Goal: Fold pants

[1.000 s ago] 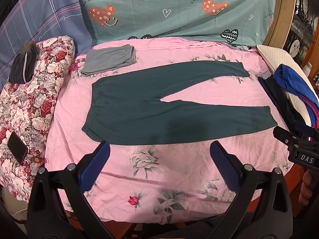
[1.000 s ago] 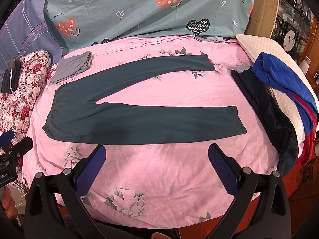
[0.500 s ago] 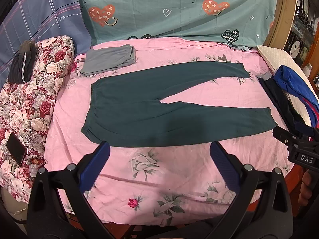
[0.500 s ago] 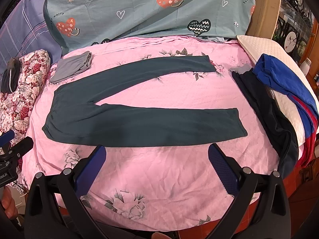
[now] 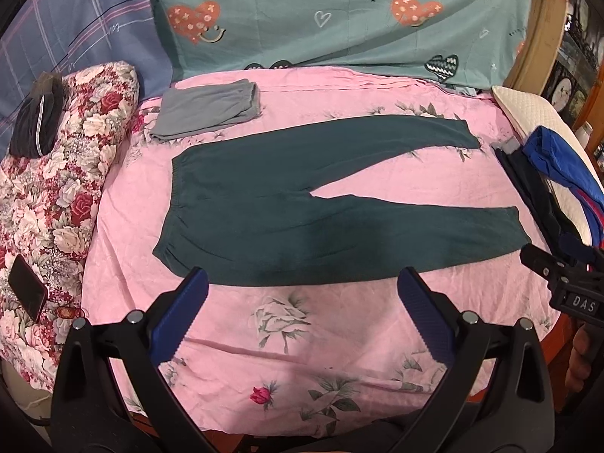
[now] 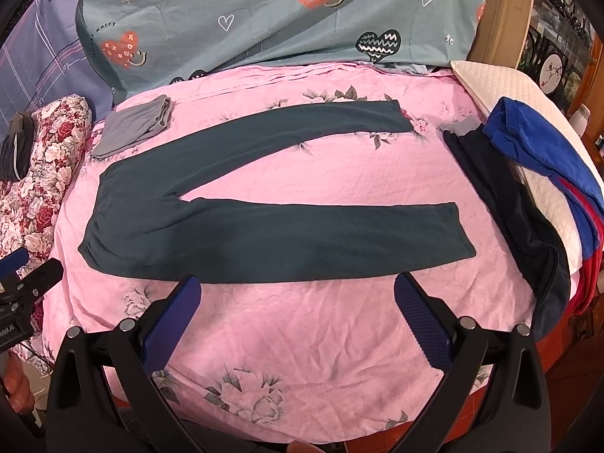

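Observation:
Dark green pants (image 5: 271,207) (image 6: 264,238) lie flat on the pink floral bedsheet (image 5: 339,321), waistband to the left, both legs stretched right and spread in a V. My left gripper (image 5: 302,294) hovers open over the sheet just in front of the near leg, close to the waist end, with nothing between its blue pads. My right gripper (image 6: 298,302) is open too, in front of the near leg's middle and cuff end. Each gripper shows at the edge of the other's view, the right gripper (image 5: 566,283) and the left gripper (image 6: 22,287).
Folded grey pants (image 5: 207,113) lie at the back left. A floral pillow (image 5: 56,188) with a phone (image 5: 26,288) and a dark bundle (image 5: 37,117) lines the left side. A pile of dark, blue and red clothes (image 6: 528,173) on a white pillow (image 6: 502,87) sits right. A teal cover (image 5: 339,11) backs the bed.
Both grippers have eased slightly forward toward the pants; the pants sit a little lower and closer in each view. Both stay open and the pants lie as before.

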`<state>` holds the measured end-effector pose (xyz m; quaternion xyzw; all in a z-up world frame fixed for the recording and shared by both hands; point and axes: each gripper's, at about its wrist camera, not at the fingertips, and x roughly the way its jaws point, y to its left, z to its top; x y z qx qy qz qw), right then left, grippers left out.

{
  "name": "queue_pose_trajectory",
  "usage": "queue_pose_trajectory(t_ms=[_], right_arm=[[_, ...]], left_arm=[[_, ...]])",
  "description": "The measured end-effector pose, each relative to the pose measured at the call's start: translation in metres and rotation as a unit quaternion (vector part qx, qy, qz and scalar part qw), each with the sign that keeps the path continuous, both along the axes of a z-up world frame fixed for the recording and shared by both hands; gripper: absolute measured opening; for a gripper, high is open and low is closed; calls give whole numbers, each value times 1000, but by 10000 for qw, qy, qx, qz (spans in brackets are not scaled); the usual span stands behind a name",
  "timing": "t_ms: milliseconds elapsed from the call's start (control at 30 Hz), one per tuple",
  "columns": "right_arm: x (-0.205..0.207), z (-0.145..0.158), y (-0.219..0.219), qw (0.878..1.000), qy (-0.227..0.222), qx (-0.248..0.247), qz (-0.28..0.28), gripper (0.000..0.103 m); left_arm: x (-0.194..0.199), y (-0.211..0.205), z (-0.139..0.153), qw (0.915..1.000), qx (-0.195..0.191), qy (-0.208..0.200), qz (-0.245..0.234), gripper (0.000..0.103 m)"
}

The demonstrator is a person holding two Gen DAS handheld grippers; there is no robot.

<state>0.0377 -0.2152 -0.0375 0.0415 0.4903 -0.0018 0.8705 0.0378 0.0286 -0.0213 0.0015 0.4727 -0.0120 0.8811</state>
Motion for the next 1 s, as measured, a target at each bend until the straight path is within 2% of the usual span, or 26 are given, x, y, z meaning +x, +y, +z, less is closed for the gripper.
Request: queue_pose_trajectory(t_ms=[233, 333, 433, 500, 600, 667, 733, 833, 1000], right_arm=[[20, -15, 25, 9996, 159, 179, 145, 102], [36, -21, 45, 9991, 189, 190, 335, 102], [60, -22, 67, 9975, 170, 159, 669, 99], [79, -19, 83, 9951, 123, -11, 978, 89], [117, -17, 100, 9902, 115, -253, 1366, 78], [145, -18, 109, 9853, 128, -251, 1686, 75], [170, -22, 116, 9795, 178, -428, 1959, 71], [220, -35, 131, 9612, 319, -515, 2691, 67], [296, -70, 146, 9382, 592, -558, 3364, 61]], left_arm=[[33, 86, -17, 9971, -137, -12, 748, 101], [54, 131, -24, 9959, -135, -27, 889, 101], [83, 171, -34, 9968, -236, 39, 765, 92], [106, 195, -43, 9974, -245, 158, 657, 78], [148, 226, -62, 9969, -466, 394, 499, 65], [171, 241, -73, 9961, -632, 474, 397, 60], [195, 248, -85, 9958, -708, 523, 256, 59], [227, 249, -101, 9964, -638, 556, 40, 59], [274, 246, -130, 9954, -564, 676, -385, 58]])
